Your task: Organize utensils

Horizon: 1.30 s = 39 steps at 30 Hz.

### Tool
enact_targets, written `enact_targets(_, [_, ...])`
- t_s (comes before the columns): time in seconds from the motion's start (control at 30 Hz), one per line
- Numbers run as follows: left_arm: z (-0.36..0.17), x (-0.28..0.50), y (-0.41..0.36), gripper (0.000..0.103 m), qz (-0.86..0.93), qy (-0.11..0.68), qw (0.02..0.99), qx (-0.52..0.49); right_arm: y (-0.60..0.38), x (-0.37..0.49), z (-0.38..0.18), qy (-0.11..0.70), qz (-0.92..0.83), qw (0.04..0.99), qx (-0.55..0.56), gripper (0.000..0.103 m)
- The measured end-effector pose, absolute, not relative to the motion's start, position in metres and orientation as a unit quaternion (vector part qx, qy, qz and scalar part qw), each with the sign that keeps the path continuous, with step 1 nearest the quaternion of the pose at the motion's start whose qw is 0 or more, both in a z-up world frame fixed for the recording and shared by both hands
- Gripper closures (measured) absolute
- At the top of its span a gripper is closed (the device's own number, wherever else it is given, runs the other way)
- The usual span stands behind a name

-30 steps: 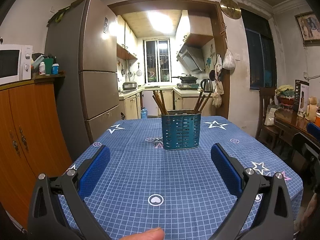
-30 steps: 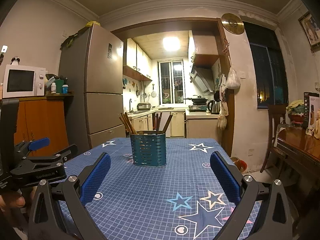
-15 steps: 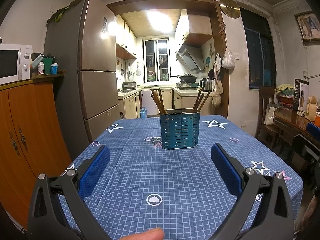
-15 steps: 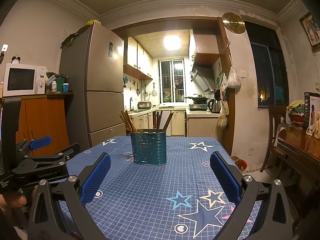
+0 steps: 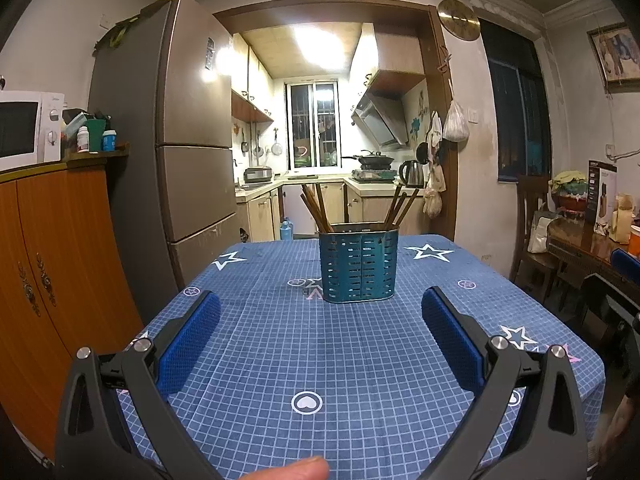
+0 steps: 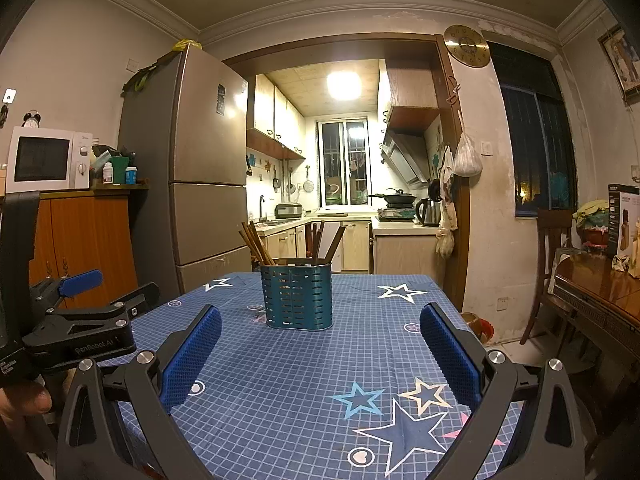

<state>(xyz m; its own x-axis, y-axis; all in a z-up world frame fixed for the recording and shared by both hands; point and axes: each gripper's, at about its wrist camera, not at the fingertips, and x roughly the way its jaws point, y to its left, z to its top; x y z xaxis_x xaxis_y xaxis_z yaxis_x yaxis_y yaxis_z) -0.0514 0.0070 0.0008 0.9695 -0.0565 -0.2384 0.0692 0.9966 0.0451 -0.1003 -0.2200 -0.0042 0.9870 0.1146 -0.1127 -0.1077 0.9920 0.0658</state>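
Holder: teal slotted utensil holder stands upright on the bench, at 12 o'clock from both my tools.
Chopsticks: brown chopsticks lean inside it, one bunch toward 11, another toward 1.
Left tool: I see it released, holding nothing.
Right tool: released, holding nothing.

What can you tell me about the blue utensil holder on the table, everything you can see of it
The utensil holder is a teal-blue, metallic-looking caddy with rows of slots in its walls and an open top. It stands upright on the blue star-print tablecloth, towards the far end. Brown chopsticks lean out in two bunches, one left, one right. Neither the left gripper nor the right gripper touches it; both are open and short of it.
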Motion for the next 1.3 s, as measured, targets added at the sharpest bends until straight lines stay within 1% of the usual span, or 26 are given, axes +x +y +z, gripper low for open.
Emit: enact_targets(1.3, [0.0069,-0.0553,0.0029,0.006,-0.032,0.114,0.992,0.031,-0.222,-0.1035,-0.0045,0.057,0.051,0.997,0.032,0.003])
